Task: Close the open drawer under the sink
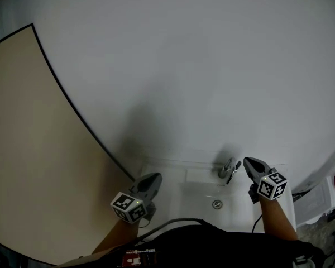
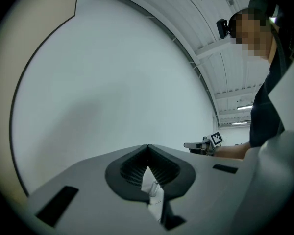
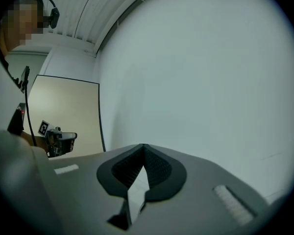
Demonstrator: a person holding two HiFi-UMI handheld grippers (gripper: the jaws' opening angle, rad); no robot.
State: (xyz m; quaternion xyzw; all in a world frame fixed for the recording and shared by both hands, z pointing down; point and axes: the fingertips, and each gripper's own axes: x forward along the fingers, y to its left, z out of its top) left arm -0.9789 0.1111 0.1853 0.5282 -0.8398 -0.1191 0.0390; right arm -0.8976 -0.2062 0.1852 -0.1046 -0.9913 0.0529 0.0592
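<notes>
- Two tools up: left gripper [image 1: 154, 177] and right gripper [image 1: 249, 162], each with jaws pressed together, nothing between.
- One faucet [image 1: 229, 170] just beside the right gripper; one sink [image 1: 194, 196] below both.

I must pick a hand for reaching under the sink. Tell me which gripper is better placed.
Left, marginally. The left gripper, shut and empty, hovers by the sink's left edge; the right gripper, also shut, is farther back beside the faucet. No drawer shows, so this is tentative.

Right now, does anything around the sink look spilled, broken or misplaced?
Nothing stands out. The sink is bare, the faucet looks intact, and the left gripper and right gripper are shut and empty. The drawer isn't in view.
</notes>
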